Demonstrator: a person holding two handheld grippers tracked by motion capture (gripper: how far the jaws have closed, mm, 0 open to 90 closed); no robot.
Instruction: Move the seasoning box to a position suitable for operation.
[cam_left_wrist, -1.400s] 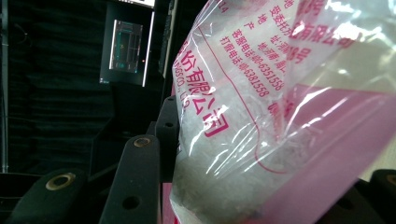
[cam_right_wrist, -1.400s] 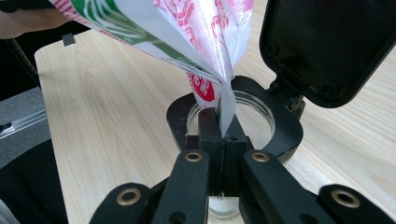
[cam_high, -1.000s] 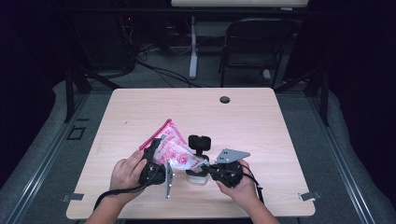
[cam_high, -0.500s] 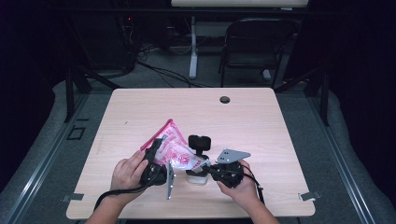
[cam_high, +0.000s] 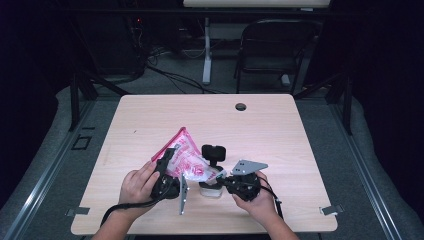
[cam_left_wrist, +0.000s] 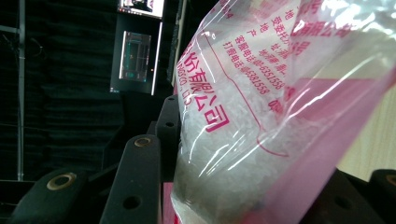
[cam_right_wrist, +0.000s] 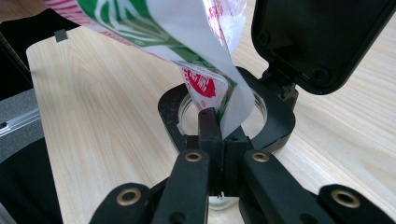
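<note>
Holding a pink-and-clear plastic bag of white granules (cam_high: 184, 159) tilted above the near middle of the table, my left gripper (cam_high: 169, 172) has its jaws part-way closed around the bag's bulging body, as the left gripper view confirms. My right gripper (cam_high: 226, 181) is closed tight on the bag's lower corner, pinching the film directly over the mouth of a small clear glass jar with a black rim (cam_right_wrist: 224, 122), whose hinged black lid (cam_right_wrist: 322, 42) stands open behind it. Red Chinese characters run across the bag in the left gripper view, with digits that appear to read 6351558 and 65381558; the corner in the right gripper view carries green and red print I cannot read. The jar stands on a light wood-grain table (cam_high: 300, 150). Beyond it, grey carpet, a black chair (cam_high: 272, 50) and dark surroundings.
</note>
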